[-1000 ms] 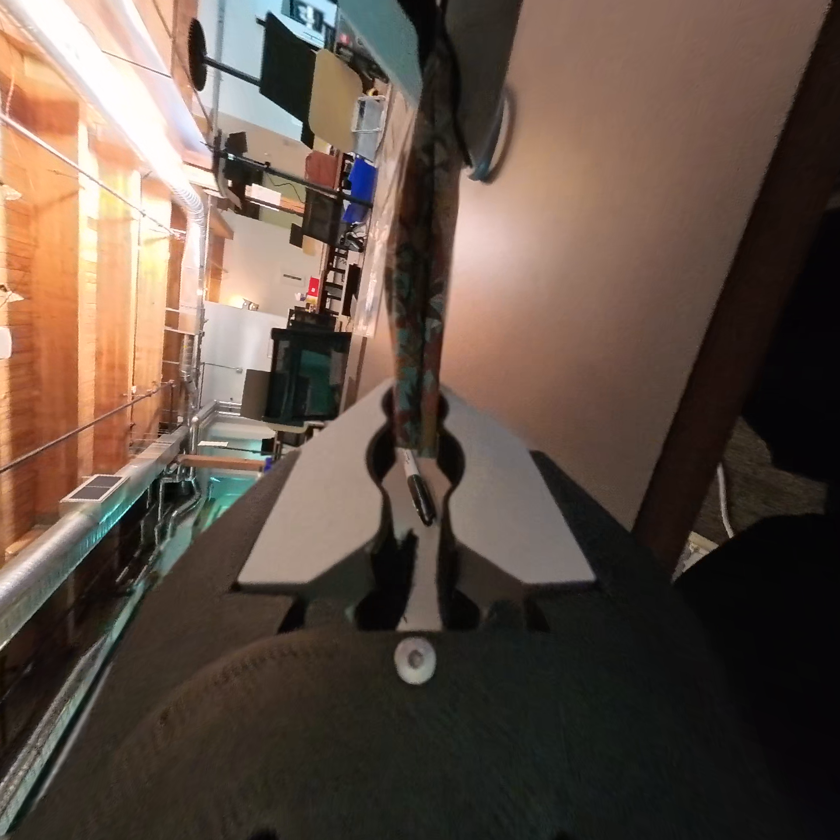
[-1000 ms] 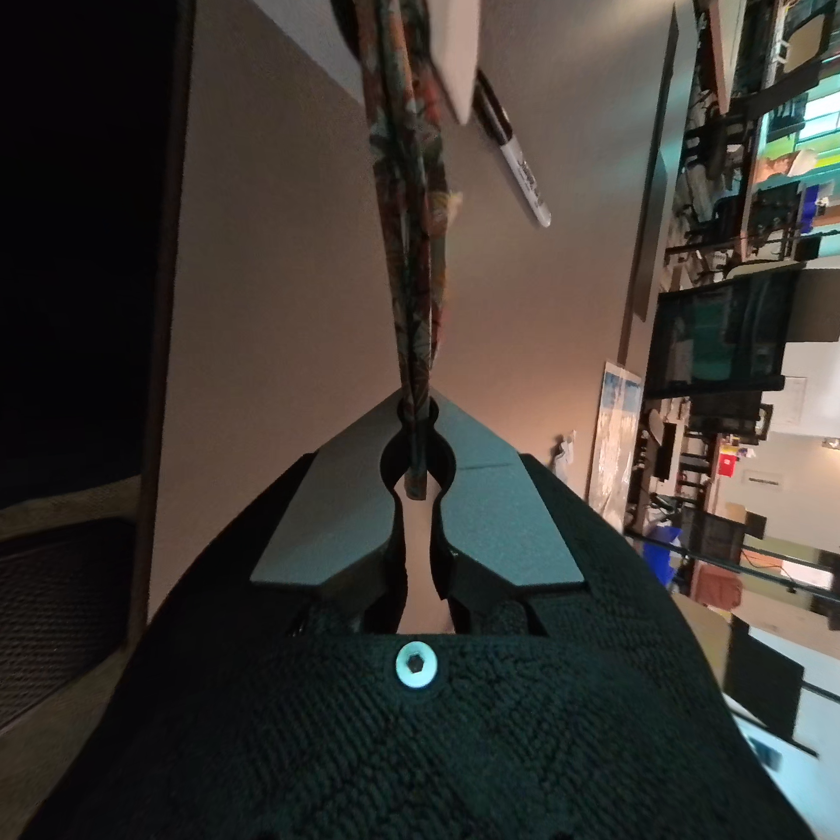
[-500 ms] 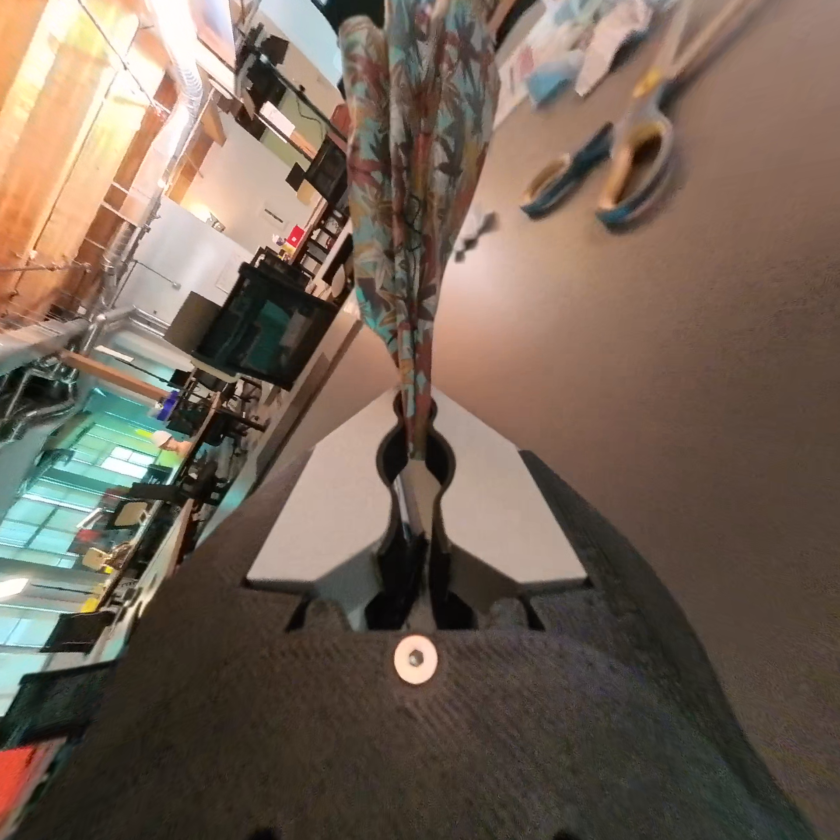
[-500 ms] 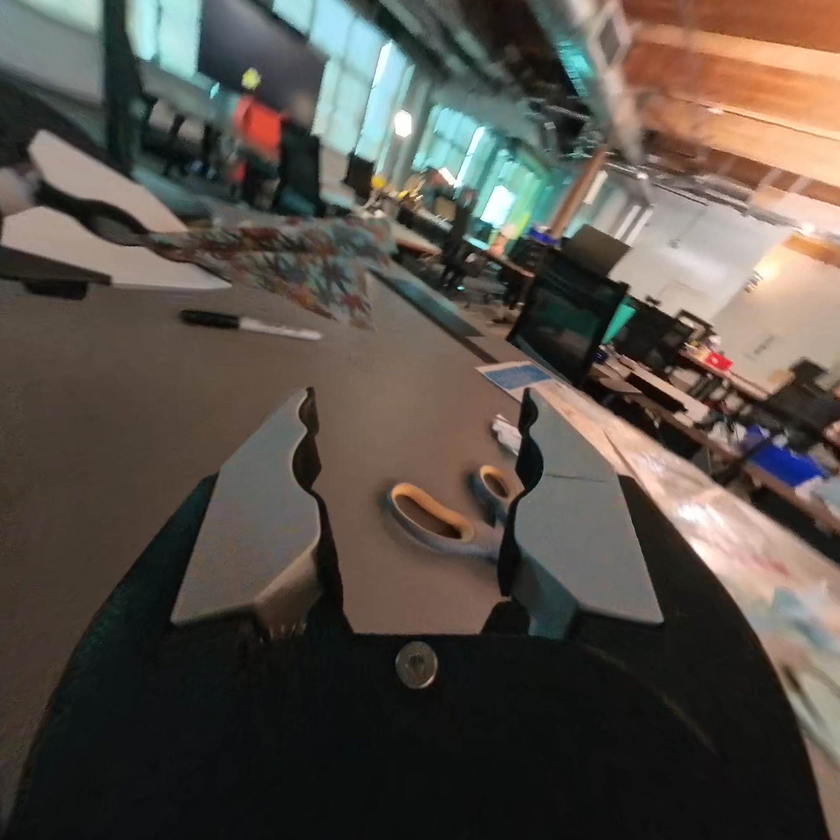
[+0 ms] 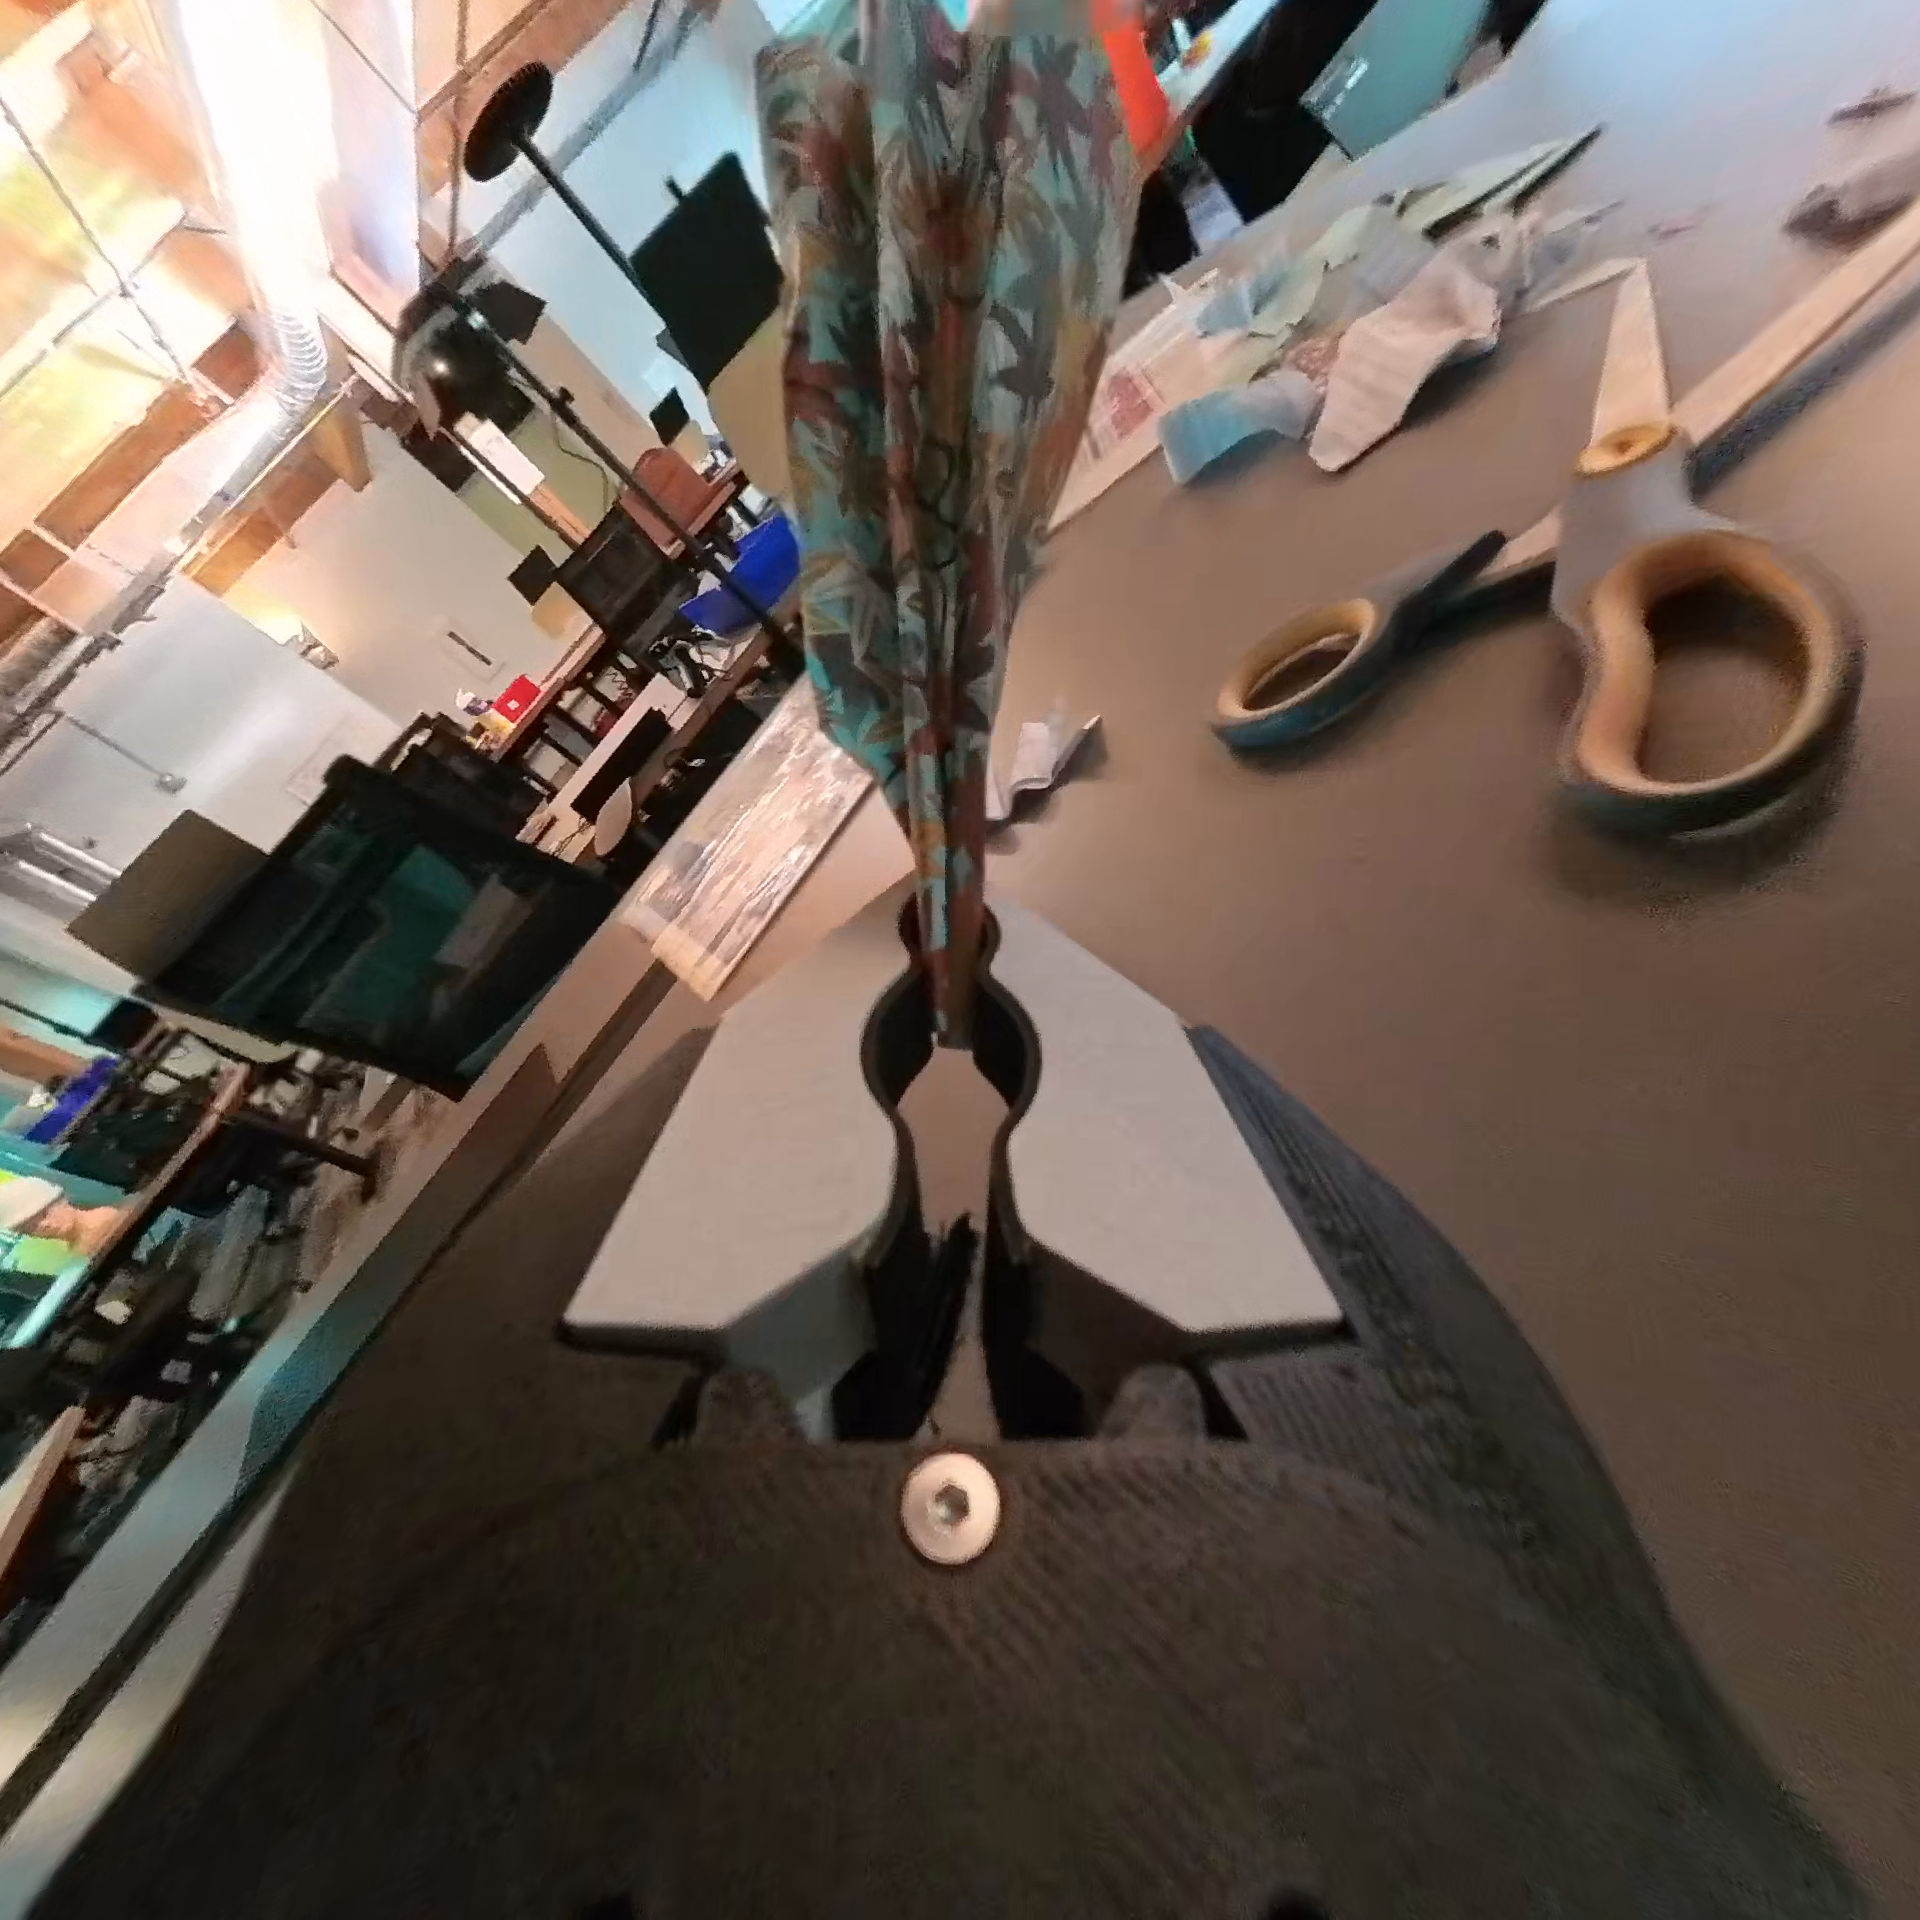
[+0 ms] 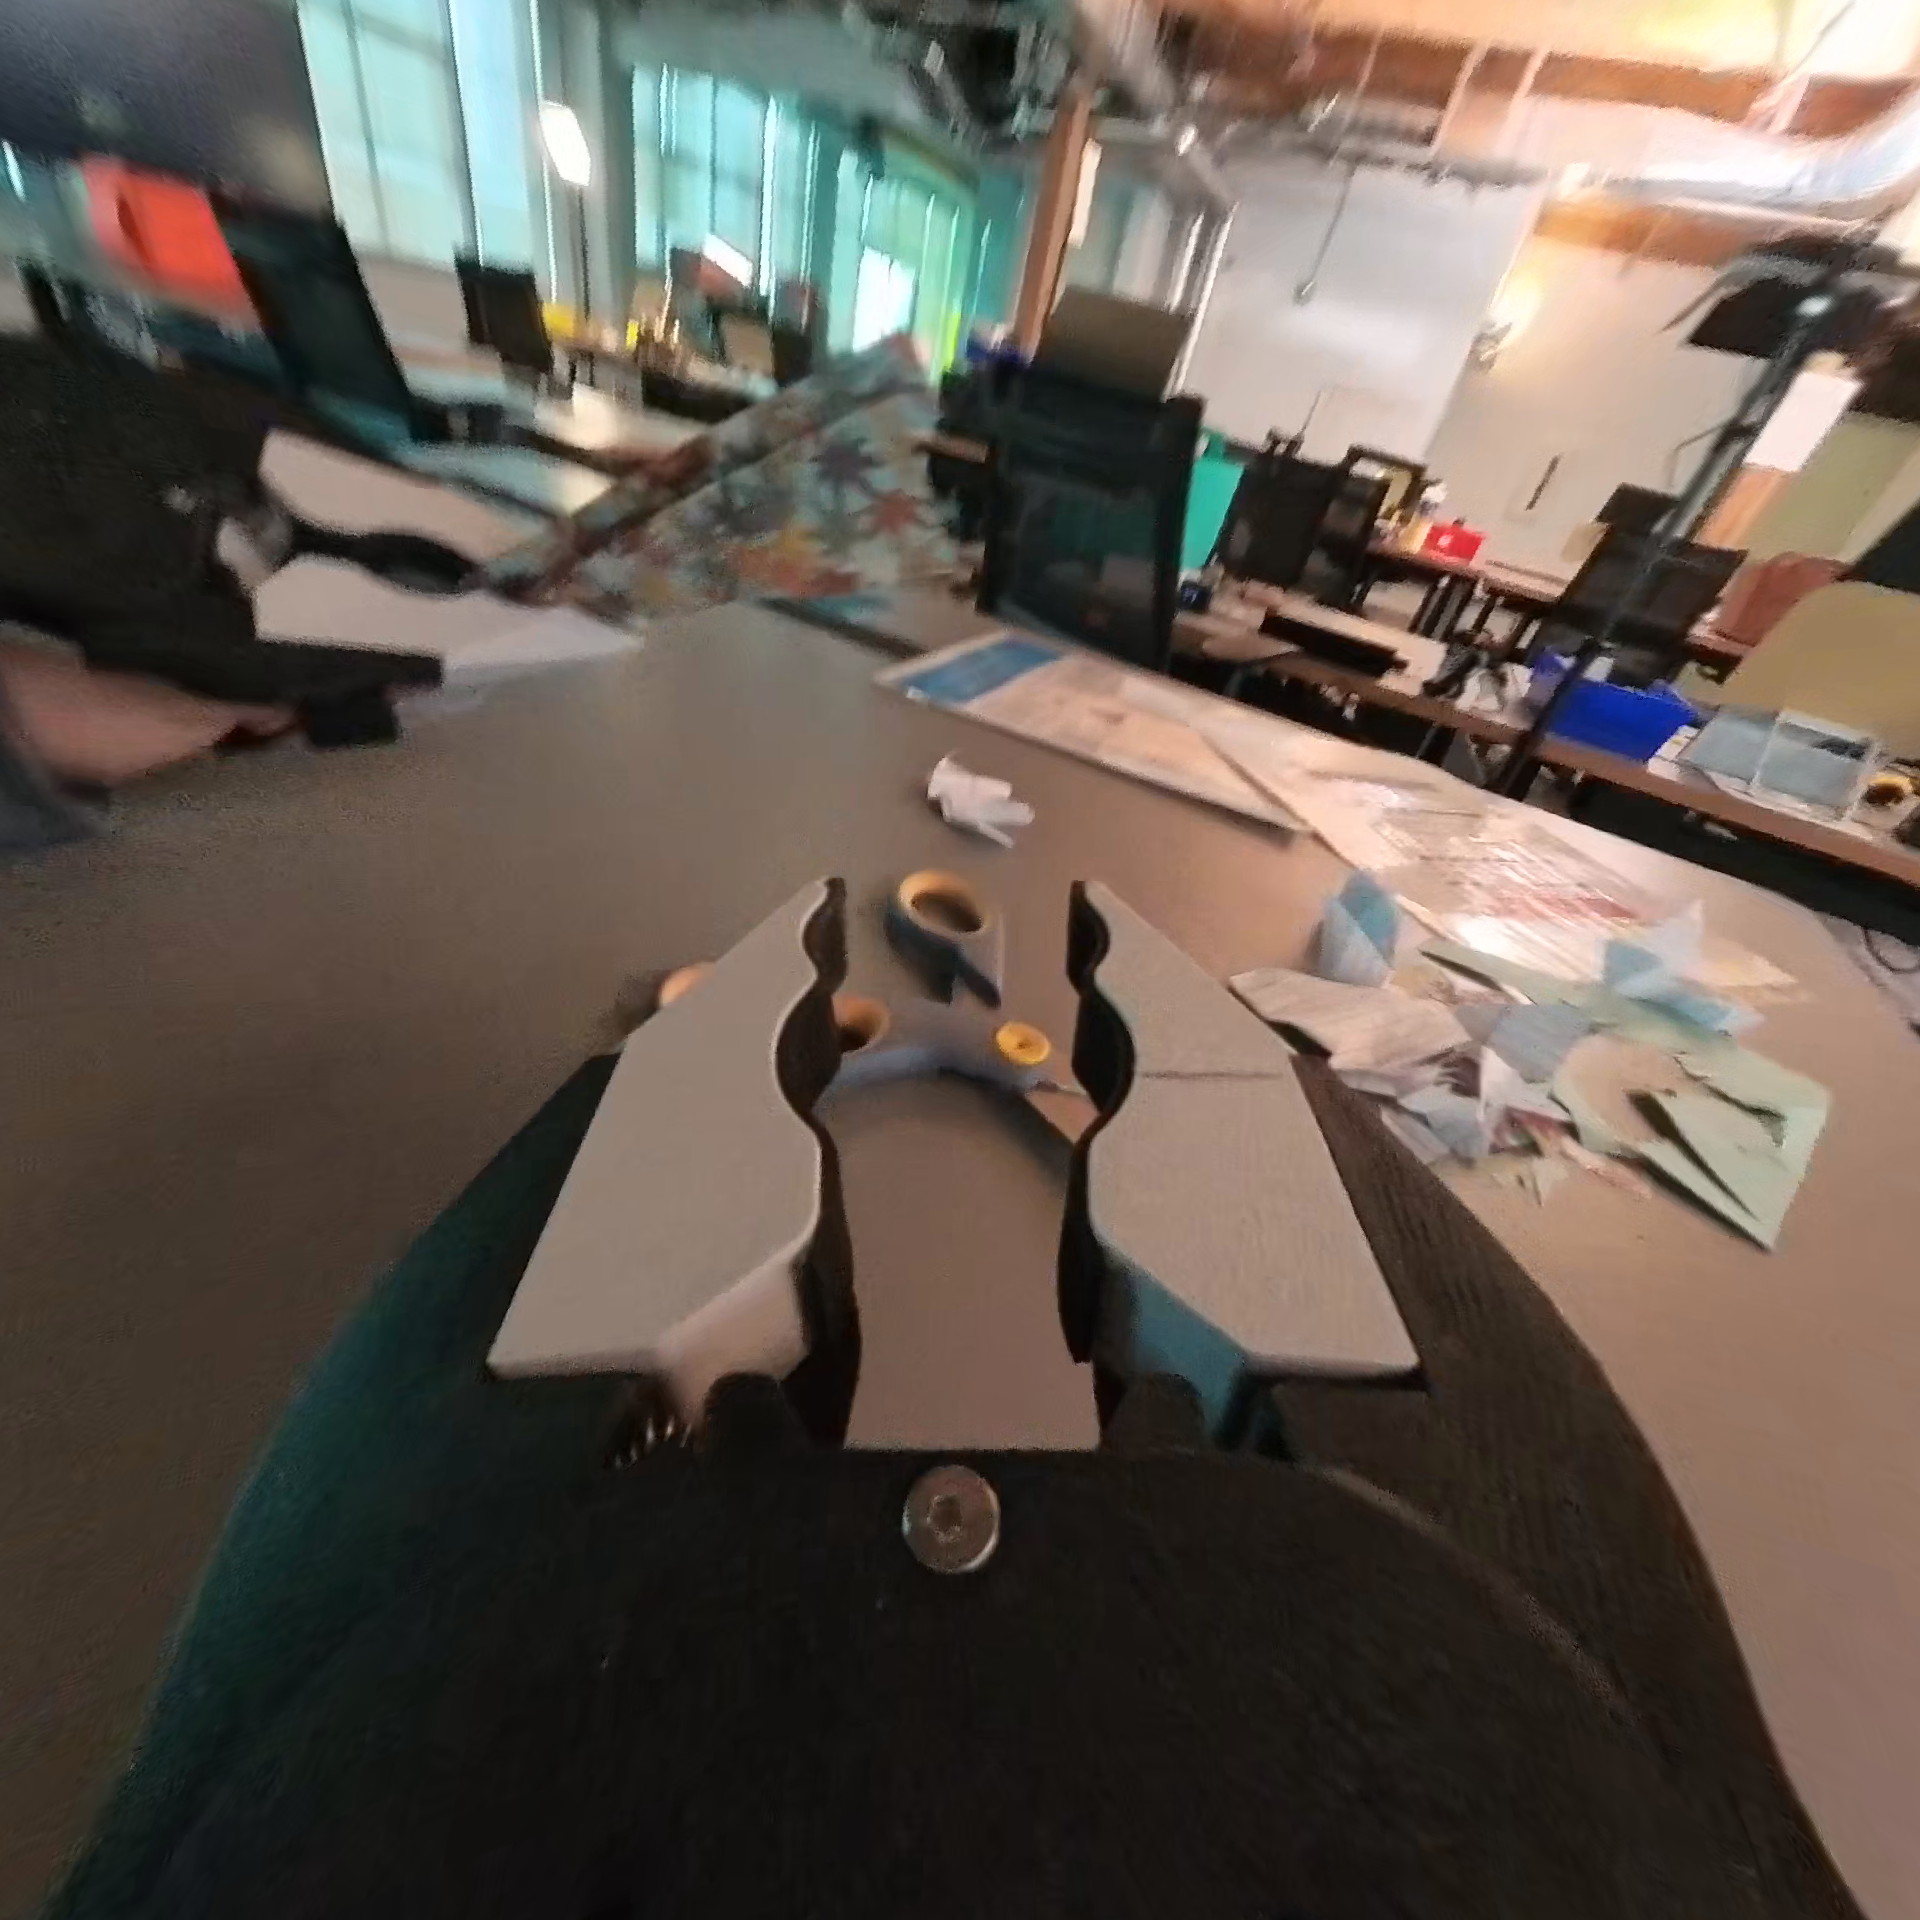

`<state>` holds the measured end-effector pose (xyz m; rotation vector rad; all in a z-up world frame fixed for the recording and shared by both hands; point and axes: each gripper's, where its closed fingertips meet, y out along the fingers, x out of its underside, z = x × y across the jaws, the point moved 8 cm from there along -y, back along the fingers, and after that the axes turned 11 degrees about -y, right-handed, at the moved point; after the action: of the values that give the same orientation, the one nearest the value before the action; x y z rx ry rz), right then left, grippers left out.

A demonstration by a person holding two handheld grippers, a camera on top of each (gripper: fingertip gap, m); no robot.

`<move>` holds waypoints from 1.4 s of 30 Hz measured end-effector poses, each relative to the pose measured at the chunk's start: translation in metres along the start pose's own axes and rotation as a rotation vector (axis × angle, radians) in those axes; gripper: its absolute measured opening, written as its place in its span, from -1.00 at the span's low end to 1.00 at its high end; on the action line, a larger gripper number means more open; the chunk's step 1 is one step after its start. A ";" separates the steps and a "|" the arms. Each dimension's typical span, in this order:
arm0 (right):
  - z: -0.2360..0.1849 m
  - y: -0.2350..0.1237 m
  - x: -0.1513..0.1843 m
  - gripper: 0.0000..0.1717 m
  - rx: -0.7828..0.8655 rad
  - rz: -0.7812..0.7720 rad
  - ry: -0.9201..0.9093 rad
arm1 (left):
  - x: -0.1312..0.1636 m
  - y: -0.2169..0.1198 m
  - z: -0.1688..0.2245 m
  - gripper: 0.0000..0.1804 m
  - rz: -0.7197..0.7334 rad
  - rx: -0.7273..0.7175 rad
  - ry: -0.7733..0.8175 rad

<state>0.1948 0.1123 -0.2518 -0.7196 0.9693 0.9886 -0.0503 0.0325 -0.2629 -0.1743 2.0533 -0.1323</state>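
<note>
No writing legible anywhere. Printed sheets (image 6: 1164, 717) on the table beyond the right gripper's fingertips, right of them, carry blue and red blocks and lines of print, too blurred to read. In the left wrist view a white wall placard (image 5: 470, 652) far off left of the fingertips shows dark marks, too small to make out.

The left gripper (image 5: 951, 935) is rolled sideways, its fingers (image 5: 1091, 1039) pinched together on a patterned sheet (image 5: 935, 416); the right gripper (image 6: 951, 925) sits level, fingers (image 6: 727, 1039) apart, gripping nothing.
</note>
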 end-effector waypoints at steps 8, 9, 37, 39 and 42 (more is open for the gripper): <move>-0.058 0.034 0.000 -0.90 -0.162 -0.251 -0.288 | 0.005 0.007 0.010 -1.00 0.010 0.172 -0.078; -0.064 0.039 -0.001 -0.96 -0.186 -0.284 -0.254 | 0.005 0.005 0.007 -1.00 0.023 0.176 -0.108; -0.012 0.028 0.007 -0.22 -0.126 -0.734 0.346 | 0.006 -0.014 -0.001 -1.00 0.041 0.268 -0.259; -0.011 0.034 0.014 -0.10 -0.131 -0.782 0.338 | 0.006 -0.014 0.000 -1.00 0.039 0.271 -0.257; -0.002 0.039 0.020 0.04 -0.169 -0.786 0.340 | 0.006 -0.014 0.000 -1.00 0.036 0.273 -0.257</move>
<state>0.1624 0.1327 -0.2733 -1.3106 0.7822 0.2557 -0.0522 0.0179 -0.2655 0.0158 1.7608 -0.3479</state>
